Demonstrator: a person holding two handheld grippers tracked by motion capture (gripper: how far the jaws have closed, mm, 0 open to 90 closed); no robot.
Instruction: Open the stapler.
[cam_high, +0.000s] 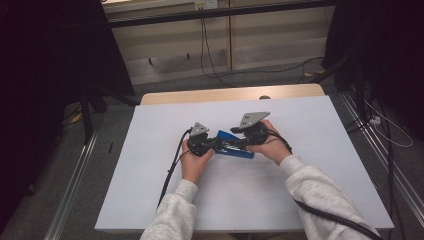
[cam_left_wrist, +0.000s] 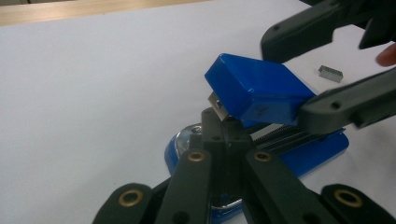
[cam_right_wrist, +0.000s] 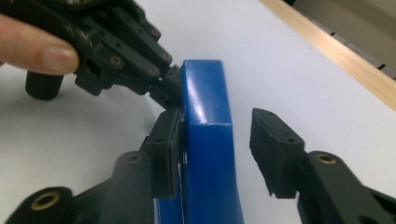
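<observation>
In the high view the two grippers and the person's hands cover most of the blue stapler (cam_high: 235, 147), so only its near edge and a far-left corner show there. It lies on the white table (cam_high: 150, 190), near the middle.

In the left gripper view the left gripper (cam_left_wrist: 223, 135) has its jaws closed tight, their tips on the stapler's base at the front end; whether they pinch any part of it is hard to make out. The stapler's glossy blue top arm is tilted up off the base, with the metal staple channel showing beneath.

The right gripper (cam_right_wrist: 215, 158) straddles that top arm, one pad against its side, the other standing clear.

A small strip of staples (cam_left_wrist: 330, 73) lies on the table beyond.
</observation>
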